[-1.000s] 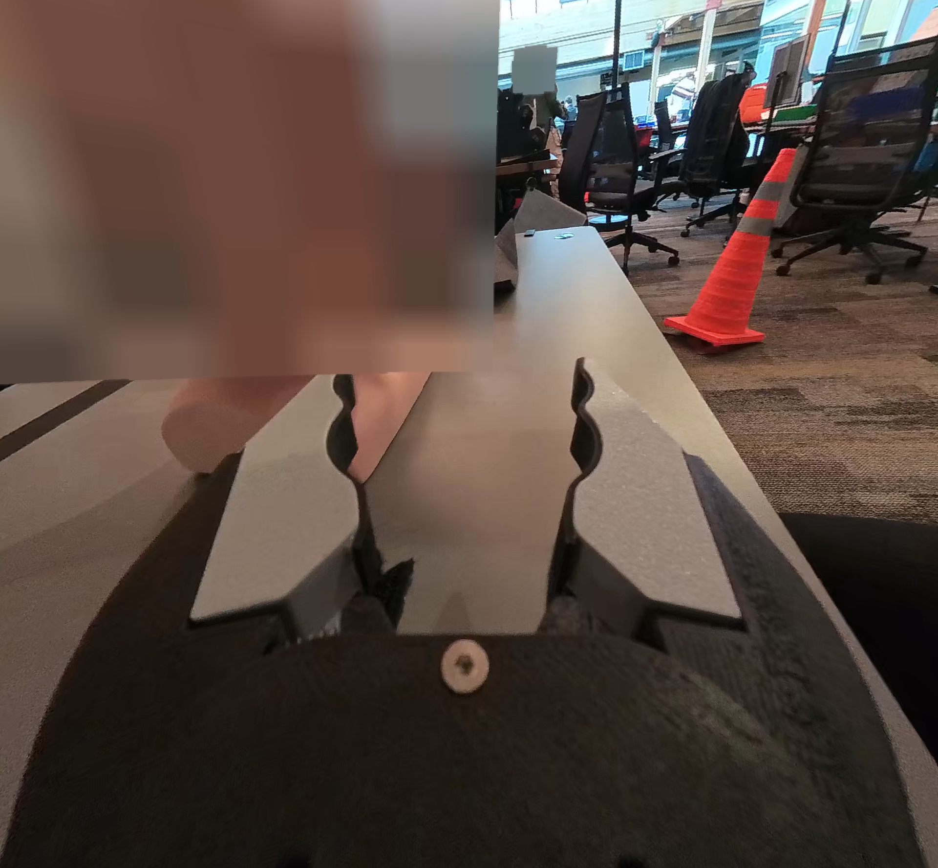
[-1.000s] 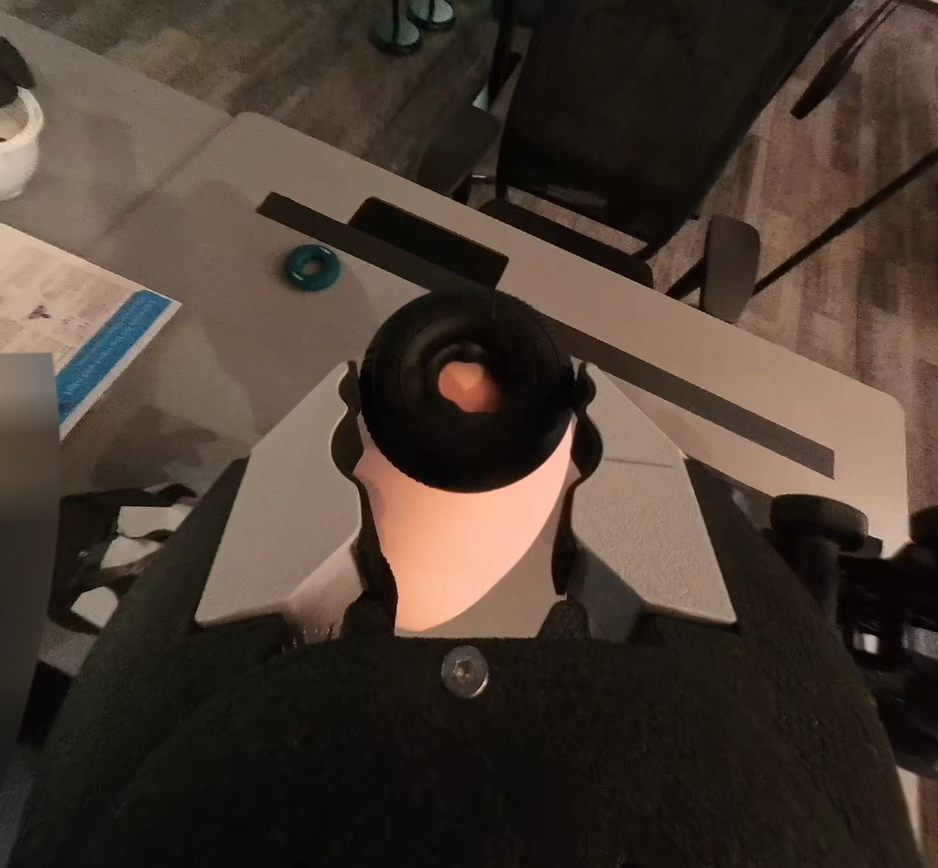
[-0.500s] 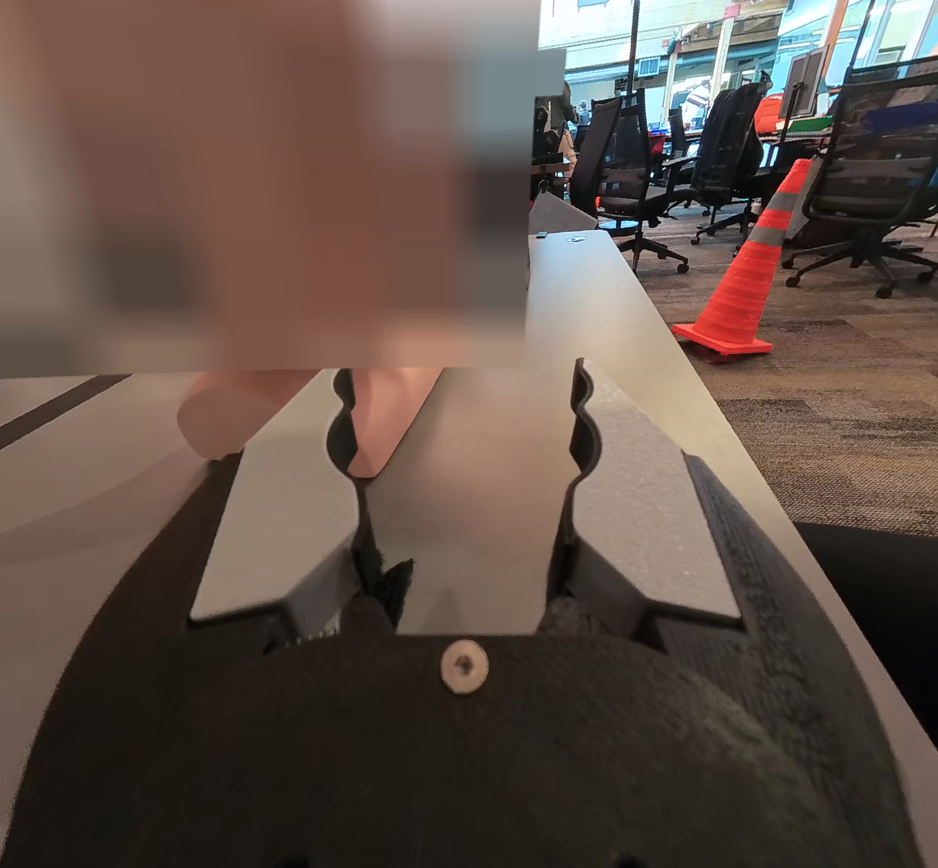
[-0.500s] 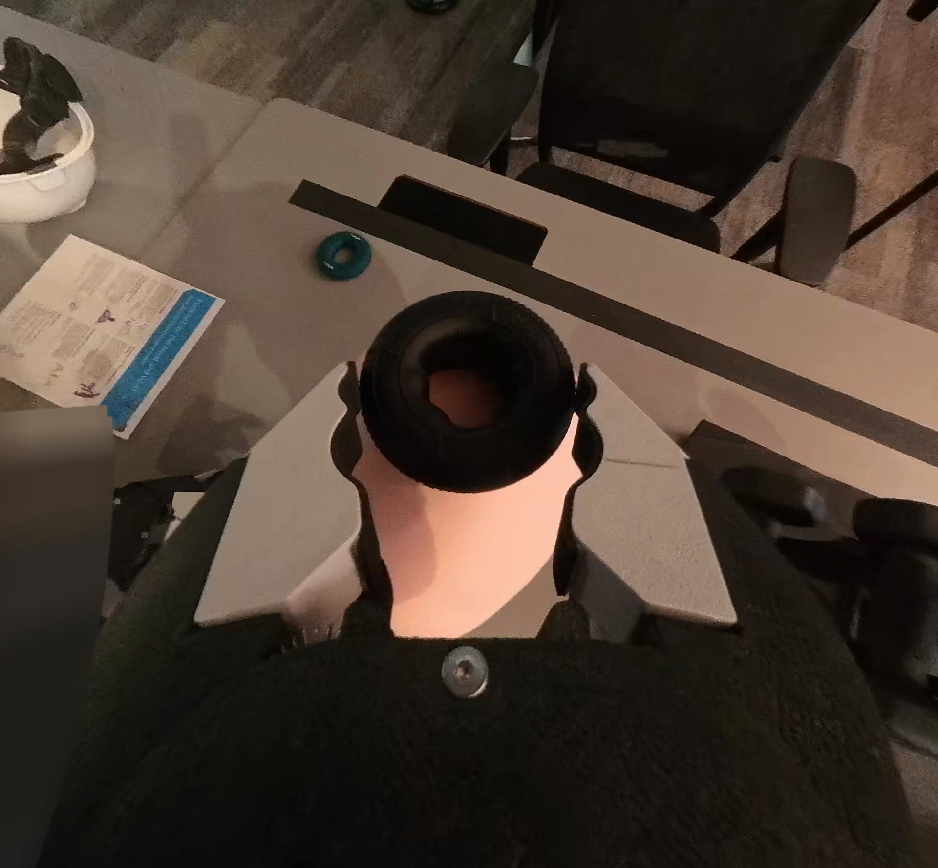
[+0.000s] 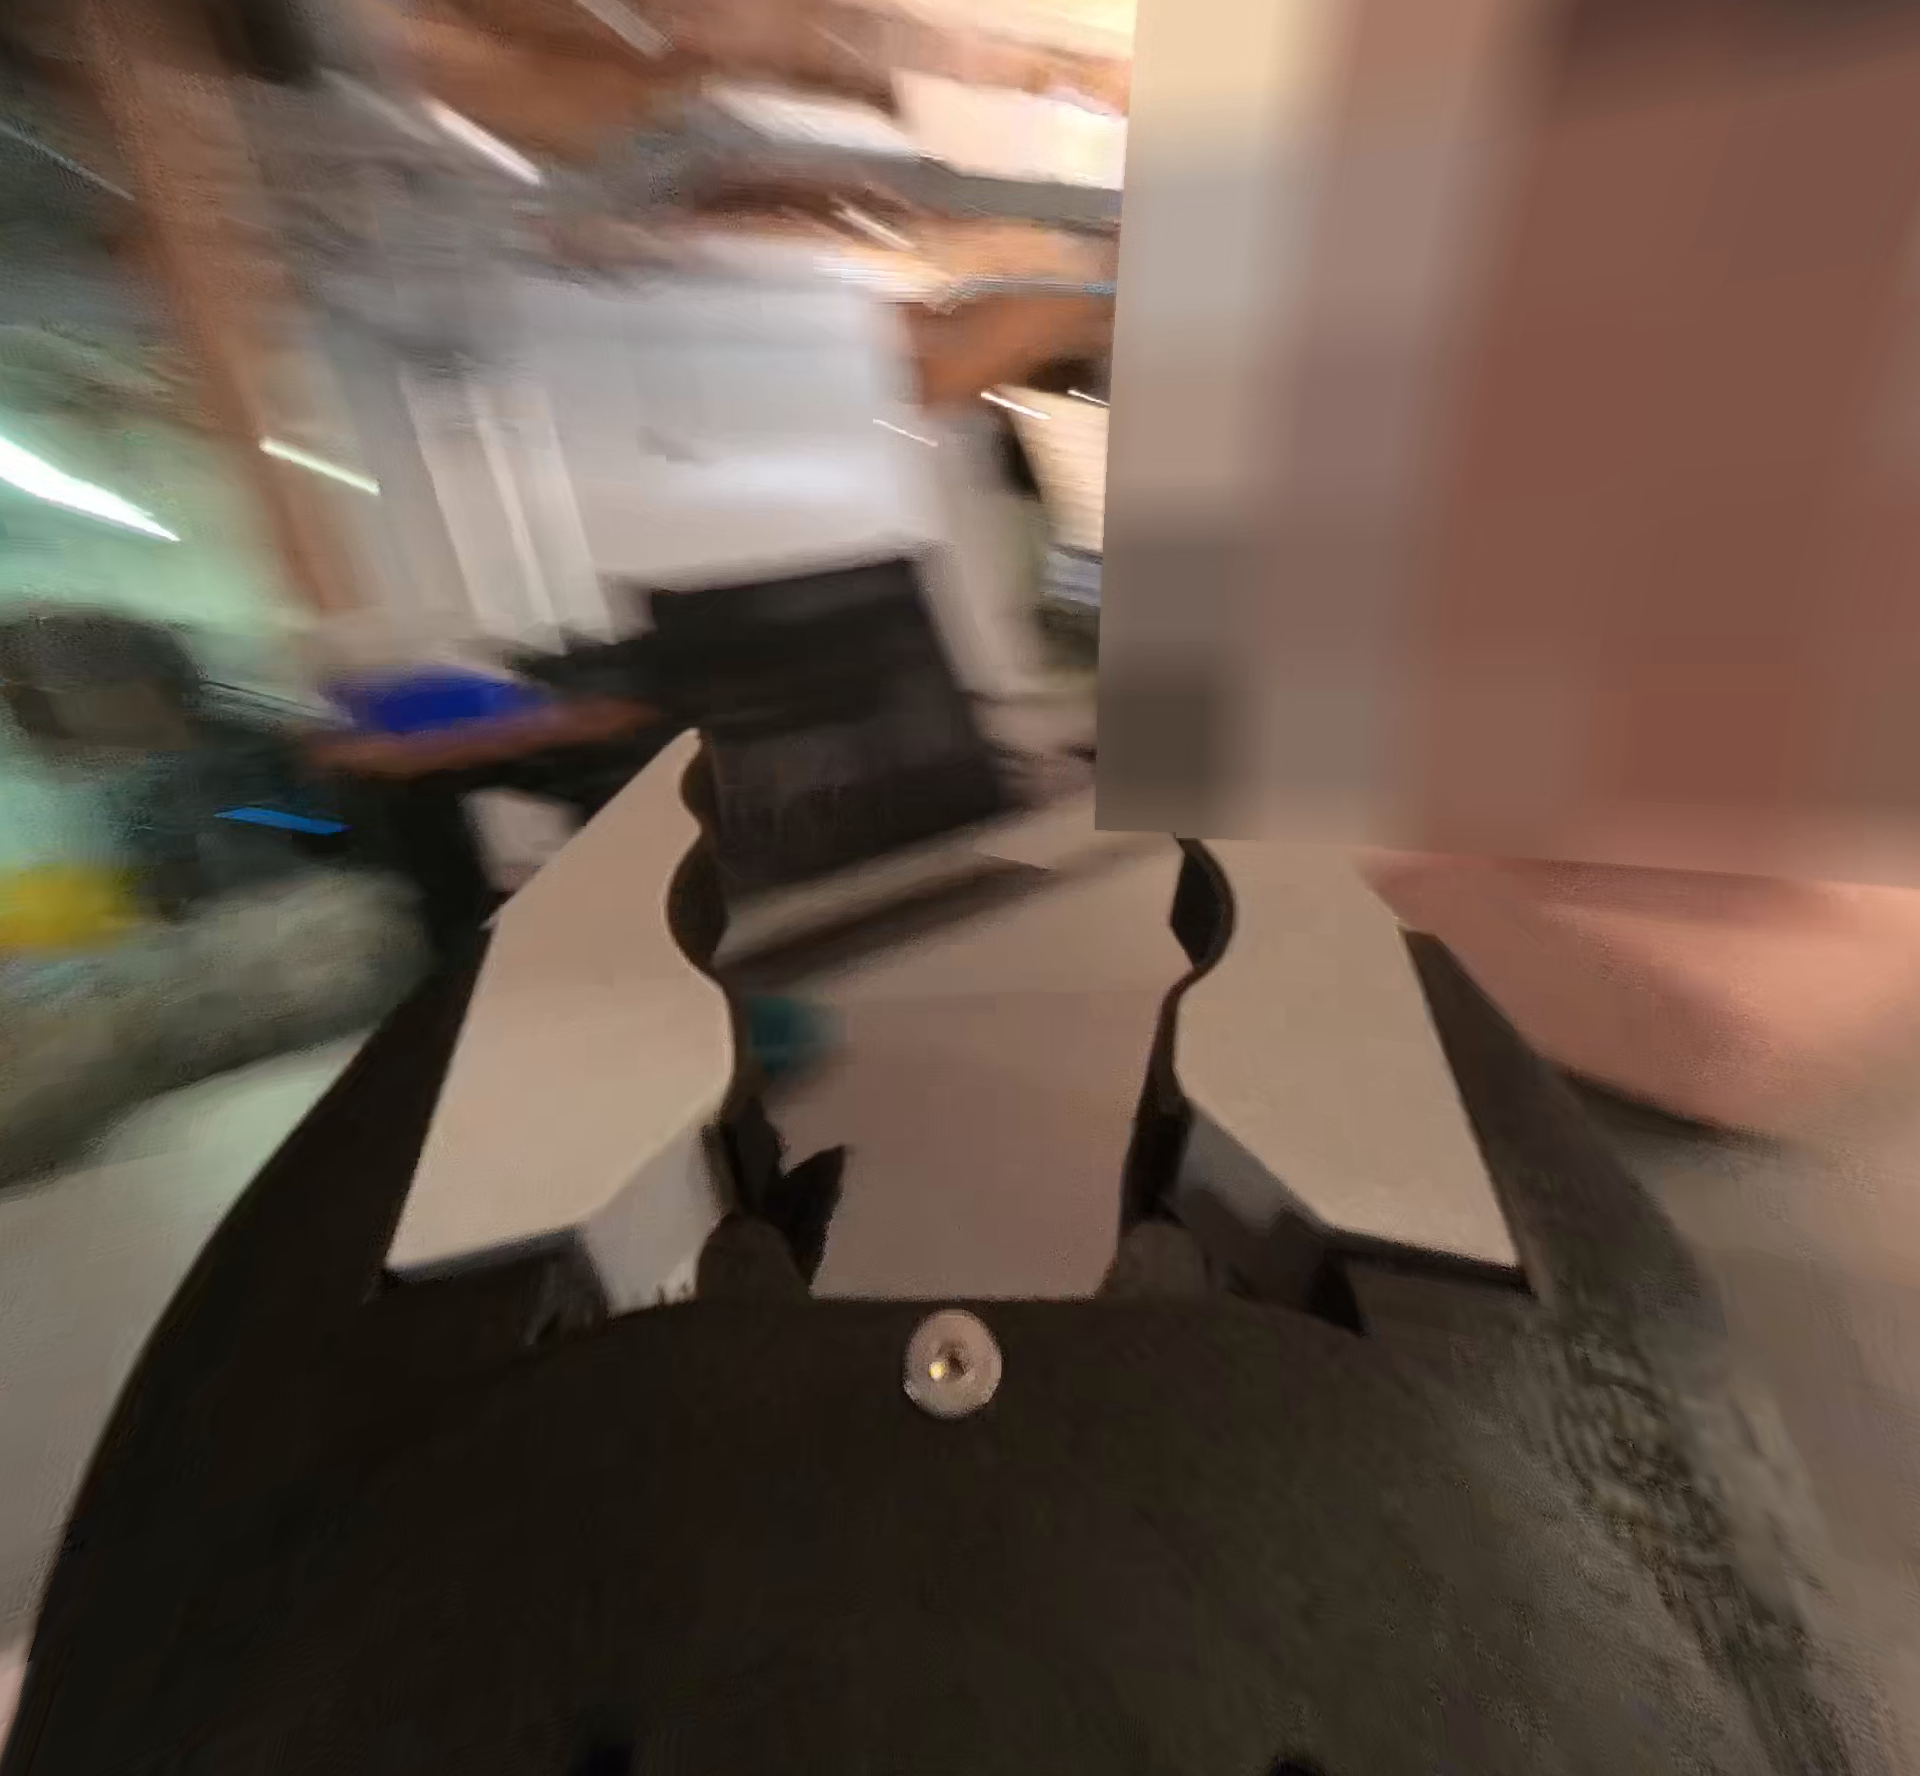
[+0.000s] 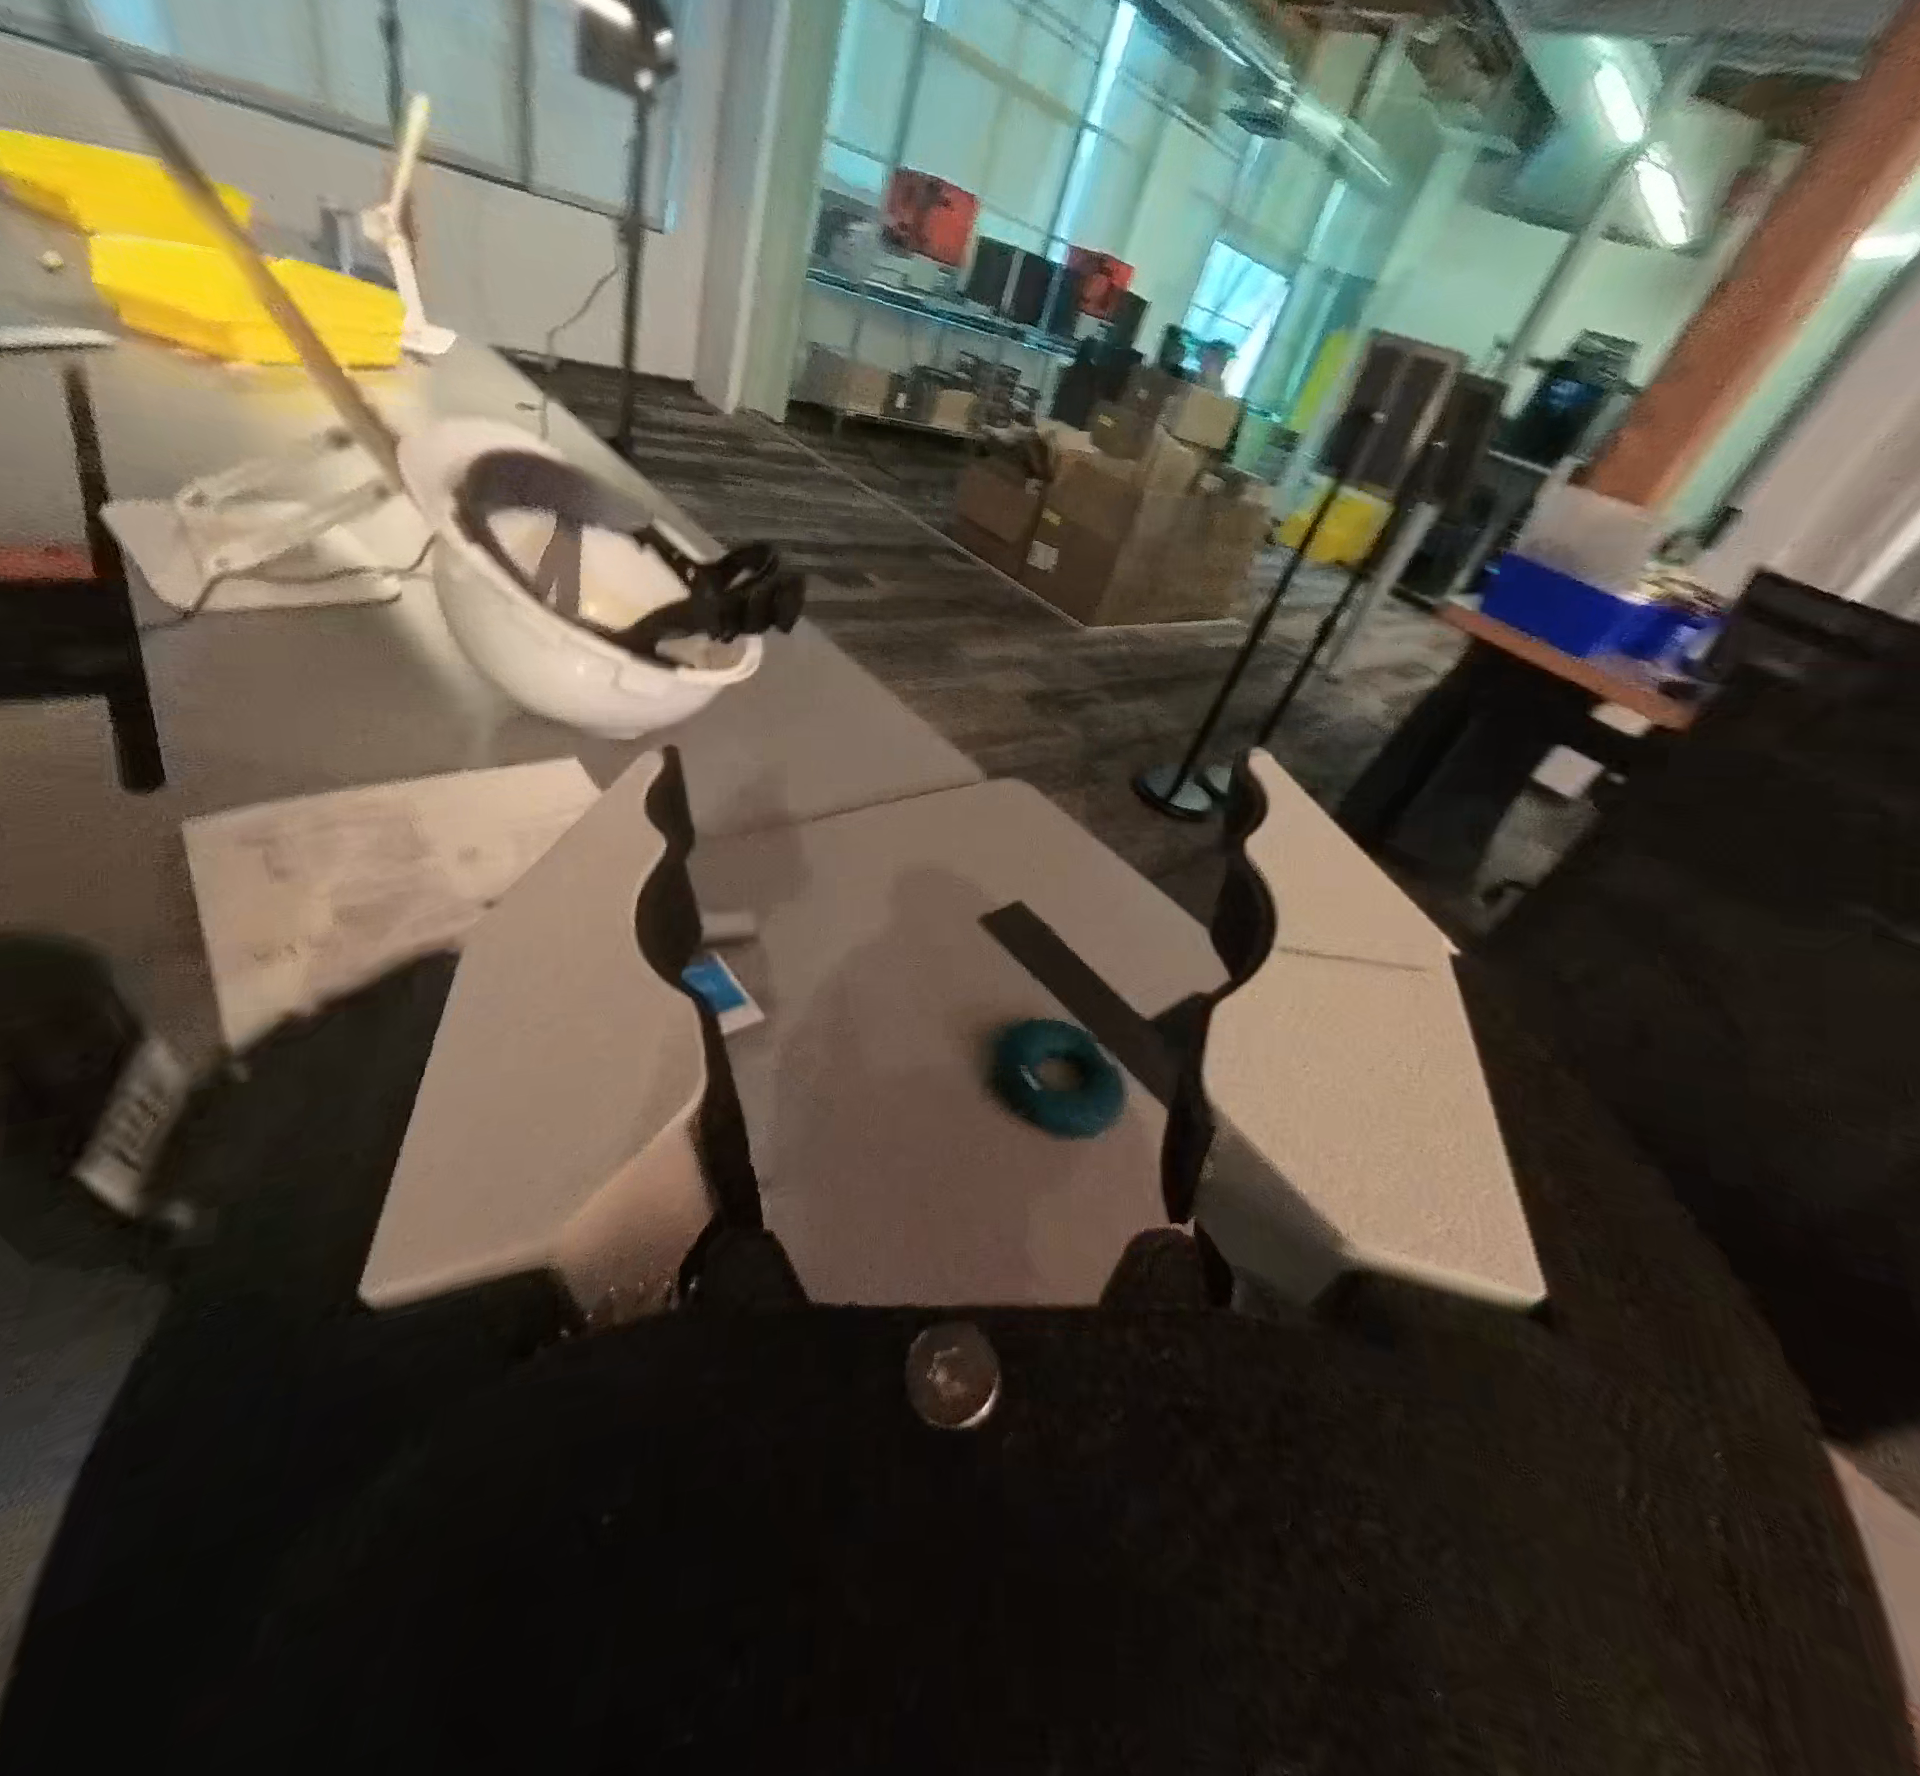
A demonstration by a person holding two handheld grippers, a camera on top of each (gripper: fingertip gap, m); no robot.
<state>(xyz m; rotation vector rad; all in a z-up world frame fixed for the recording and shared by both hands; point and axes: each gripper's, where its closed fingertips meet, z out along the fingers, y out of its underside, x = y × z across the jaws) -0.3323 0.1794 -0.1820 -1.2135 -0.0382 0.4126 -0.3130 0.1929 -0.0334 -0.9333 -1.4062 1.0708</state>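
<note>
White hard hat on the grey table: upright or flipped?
Flipped. The white hard hat rests on its crown on the grey table, its opening facing up and its black suspension straps exposed.

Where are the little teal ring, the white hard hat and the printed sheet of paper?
teal ring point(image 6: 1058, 1072), right wrist view, on its rubbery band beside the hole.
white hard hat point(image 6: 582, 656), right wrist view, on its outer shell.
sheet of paper point(image 6: 343, 879), right wrist view, on its printed face.

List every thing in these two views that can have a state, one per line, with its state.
Left gripper: open, empty, above the grey table.
Right gripper: open, empty.
Teal ring: flat on the table, untouched.
White hard hat: upside down, straps showing.
Printed sheet: lying flat.
</note>
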